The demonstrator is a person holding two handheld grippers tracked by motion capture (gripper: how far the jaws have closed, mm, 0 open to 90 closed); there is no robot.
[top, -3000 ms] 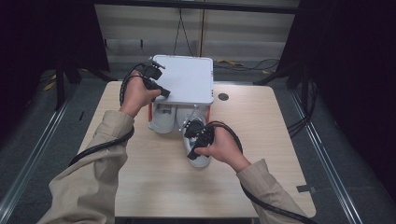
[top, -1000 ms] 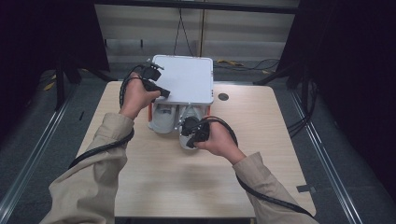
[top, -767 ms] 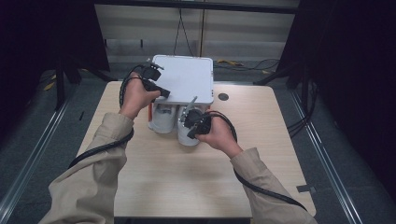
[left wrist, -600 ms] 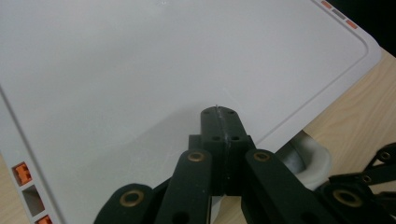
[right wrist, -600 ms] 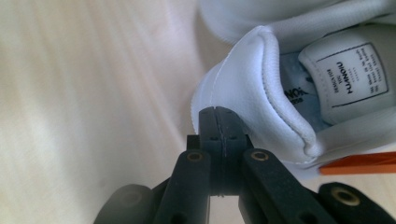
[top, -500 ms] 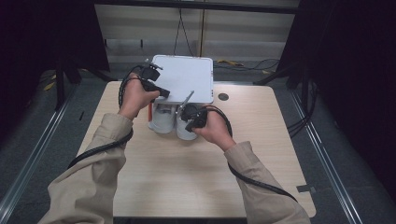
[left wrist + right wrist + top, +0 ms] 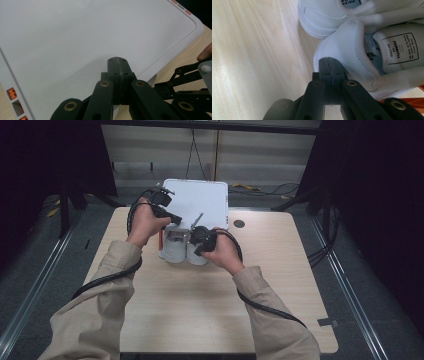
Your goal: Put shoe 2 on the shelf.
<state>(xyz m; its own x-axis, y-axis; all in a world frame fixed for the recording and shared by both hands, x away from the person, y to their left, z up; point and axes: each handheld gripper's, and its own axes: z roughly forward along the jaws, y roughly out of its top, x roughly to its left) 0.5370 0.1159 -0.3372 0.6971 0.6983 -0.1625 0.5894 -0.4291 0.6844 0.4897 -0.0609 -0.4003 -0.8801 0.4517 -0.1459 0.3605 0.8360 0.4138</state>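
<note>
Left gripper (image 7: pixel 167 215): I hold it at about ten o'clock from the table's middle, at the left front edge of the white lid (image 7: pixel 197 202).
Left gripper's fingers (image 7: pixel 117 72): pressed flat together in my left gripper view, tips meeting in one seam; the white lid fills the space behind them, and I cannot tell if its edge is pinched between them.
White lid: tilted up over the box, its broad pale face toward me; small orange tabs (image 7: pixel 11 93) sit along one rim at eight o'clock in the left gripper view.
Left shoe (image 7: pixel 173 249): white, standing on the table (image 7: pixel 200 305) just under the lid's front edge, heel toward me, touching its partner.
Right shoe (image 7: pixel 196 255): white, side by side with the left shoe, at about eleven o'clock from the table's middle.
Right gripper (image 7: pixel 202 240): over the heel of the right shoe, my hand (image 7: pixel 225 254) behind it at five o'clock.
Right gripper's fingers (image 7: pixel 329 72): closed tight against each other in my right gripper view, tips against the padded heel collar (image 7: pixel 348 45); whether any of it is caught between them I cannot tell.
Insole label (image 7: pixel 399 48): printed black box inside the shoe, at two o'clock from my fingertips.
Table: bare light wood from nine to seven o'clock of the shoes.
</note>
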